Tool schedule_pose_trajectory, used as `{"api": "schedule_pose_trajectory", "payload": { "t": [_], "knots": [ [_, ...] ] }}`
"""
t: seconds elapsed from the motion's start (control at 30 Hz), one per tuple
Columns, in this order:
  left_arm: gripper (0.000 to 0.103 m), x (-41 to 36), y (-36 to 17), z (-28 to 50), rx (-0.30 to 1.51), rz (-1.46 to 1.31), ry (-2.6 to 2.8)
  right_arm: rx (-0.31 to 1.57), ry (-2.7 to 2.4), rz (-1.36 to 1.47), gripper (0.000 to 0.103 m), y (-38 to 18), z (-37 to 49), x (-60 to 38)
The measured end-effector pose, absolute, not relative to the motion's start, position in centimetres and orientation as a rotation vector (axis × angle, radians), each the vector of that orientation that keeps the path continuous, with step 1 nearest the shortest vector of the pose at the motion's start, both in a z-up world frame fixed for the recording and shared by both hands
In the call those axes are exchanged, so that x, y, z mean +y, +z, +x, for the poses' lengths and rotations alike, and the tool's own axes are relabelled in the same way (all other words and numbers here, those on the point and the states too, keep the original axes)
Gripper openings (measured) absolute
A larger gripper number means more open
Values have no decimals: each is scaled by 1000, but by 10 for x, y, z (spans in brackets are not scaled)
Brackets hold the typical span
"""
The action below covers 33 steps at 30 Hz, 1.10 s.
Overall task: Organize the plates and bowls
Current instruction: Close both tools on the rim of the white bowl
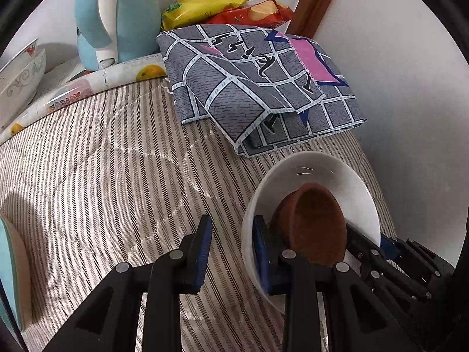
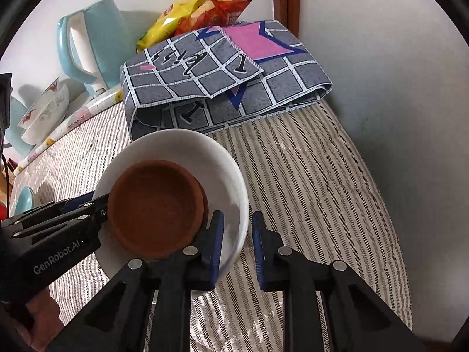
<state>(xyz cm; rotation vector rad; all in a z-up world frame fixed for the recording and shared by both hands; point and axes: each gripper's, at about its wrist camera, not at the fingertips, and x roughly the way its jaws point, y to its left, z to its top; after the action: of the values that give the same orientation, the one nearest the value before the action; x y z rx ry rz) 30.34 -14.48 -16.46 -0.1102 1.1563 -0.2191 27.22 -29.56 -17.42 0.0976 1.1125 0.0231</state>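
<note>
One white bowl (image 2: 228, 158), striped cloth (image 2: 307, 176), left jaws gripping it, right jaws loosely astride

Soft, even indoor light fills both fisheye views; glare glints on the white bowl (image 1: 310, 176) toward twelve o'clock, edges bend hard (black vignette all round), shadows stay faint.

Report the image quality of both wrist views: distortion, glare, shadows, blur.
Left wrist view: strong fisheye bend with black corners, the striped cloth curves; a small glare streak on the white bowl; the kettle casts a soft shadow on the wall; focus fairly sharp. Right wrist view: same barrel bend; a grey shadow darkens the wall at right; faint sheen on the white bowl's rim; the brown bowl looks matte.
</note>
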Motion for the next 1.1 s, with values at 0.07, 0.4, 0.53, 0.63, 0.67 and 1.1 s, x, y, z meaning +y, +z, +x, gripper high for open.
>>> {"api": "schedule_pose_trajectory", "payload": {
  "t": [0.07, 0.4, 0.53, 0.63, 0.67, 1.1],
  "knots": [
    [27, -148, -167, 305, 1156, -104, -218, 1129, 27, 101, 19, -177, 274, -296],
    [27, -149, -173, 309, 1142, -114, -216, 1102, 11, 88, 28, -178, 273, -296],
    [28, -146, -173, 310, 1151, -127, -222, 1095, 4, 133, 28, -179, 272, -300],
    [28, -144, -173, 310, 1154, -130, -230, 1086, -1, 156, 28, -179, 271, -302],
    [26, -145, -173, 309, 1150, -130, -230, 1082, -3, 162, 28, -180, 270, -303],
    [8, -154, -169, 303, 1128, -131, -241, 1072, 0, 188, 13, -179, 269, -297]
  ]
}}
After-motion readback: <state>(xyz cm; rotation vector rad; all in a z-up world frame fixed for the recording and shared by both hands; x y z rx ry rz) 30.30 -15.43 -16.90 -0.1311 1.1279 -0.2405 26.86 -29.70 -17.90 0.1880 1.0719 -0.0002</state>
